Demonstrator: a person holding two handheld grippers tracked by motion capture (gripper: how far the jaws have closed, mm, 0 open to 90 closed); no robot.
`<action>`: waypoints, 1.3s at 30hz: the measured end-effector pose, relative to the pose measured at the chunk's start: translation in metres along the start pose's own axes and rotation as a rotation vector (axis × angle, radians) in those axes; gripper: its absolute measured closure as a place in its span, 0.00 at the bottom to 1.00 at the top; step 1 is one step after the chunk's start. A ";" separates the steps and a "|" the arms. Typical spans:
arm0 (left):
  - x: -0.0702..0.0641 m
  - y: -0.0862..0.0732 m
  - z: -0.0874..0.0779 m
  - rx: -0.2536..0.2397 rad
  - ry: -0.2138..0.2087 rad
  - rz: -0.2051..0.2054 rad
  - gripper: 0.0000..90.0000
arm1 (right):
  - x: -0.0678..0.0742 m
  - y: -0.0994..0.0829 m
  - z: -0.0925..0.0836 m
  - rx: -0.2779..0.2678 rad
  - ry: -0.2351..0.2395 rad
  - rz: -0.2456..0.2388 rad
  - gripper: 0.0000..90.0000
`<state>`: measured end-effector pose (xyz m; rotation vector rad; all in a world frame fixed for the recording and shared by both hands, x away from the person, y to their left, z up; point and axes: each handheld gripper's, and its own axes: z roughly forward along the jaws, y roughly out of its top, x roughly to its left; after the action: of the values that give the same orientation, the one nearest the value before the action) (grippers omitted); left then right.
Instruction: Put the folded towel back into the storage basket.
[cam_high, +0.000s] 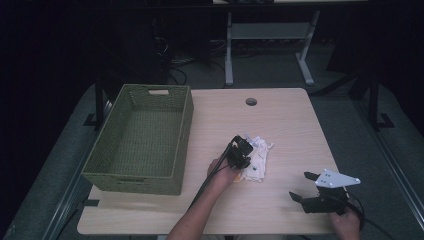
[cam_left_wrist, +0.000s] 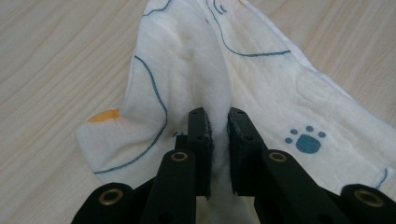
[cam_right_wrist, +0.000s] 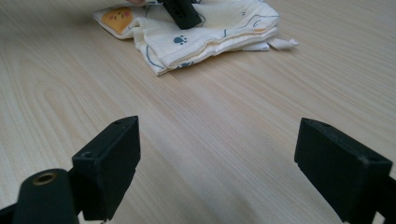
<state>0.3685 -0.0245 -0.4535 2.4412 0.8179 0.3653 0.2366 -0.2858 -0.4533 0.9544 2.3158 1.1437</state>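
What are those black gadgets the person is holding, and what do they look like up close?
Each hand carries a black two-jaw claw. The left claw has slim angular fingers with brass-coloured rivets at the joints, and a black cable trailing along the bare forearm. The right claw has blocky square pads and a pale grey three-cornered plate on top. No sleeves show.

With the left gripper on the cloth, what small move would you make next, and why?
Probably lift the left gripper a little. Its jaws pinch a ridge of the cloth, which lies folded on the table. The empty basket stands to the left, and the right gripper waits open, apart.
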 end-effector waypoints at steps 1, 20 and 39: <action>0.000 0.000 0.000 0.002 0.002 0.000 0.92 | 0.000 0.000 0.000 -0.002 -0.001 0.002 0.15; 0.029 -0.006 -0.038 -0.053 -0.175 -0.159 0.92 | -0.001 -0.001 -0.001 -0.015 0.000 0.016 0.16; 0.046 -0.017 -0.091 -0.102 -0.376 -0.256 0.92 | -0.002 -0.002 0.000 -0.010 0.000 0.030 0.15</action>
<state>0.3588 0.0520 -0.3844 2.1798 0.9013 -0.1413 0.2373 -0.2875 -0.4546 0.9884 2.3005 1.1660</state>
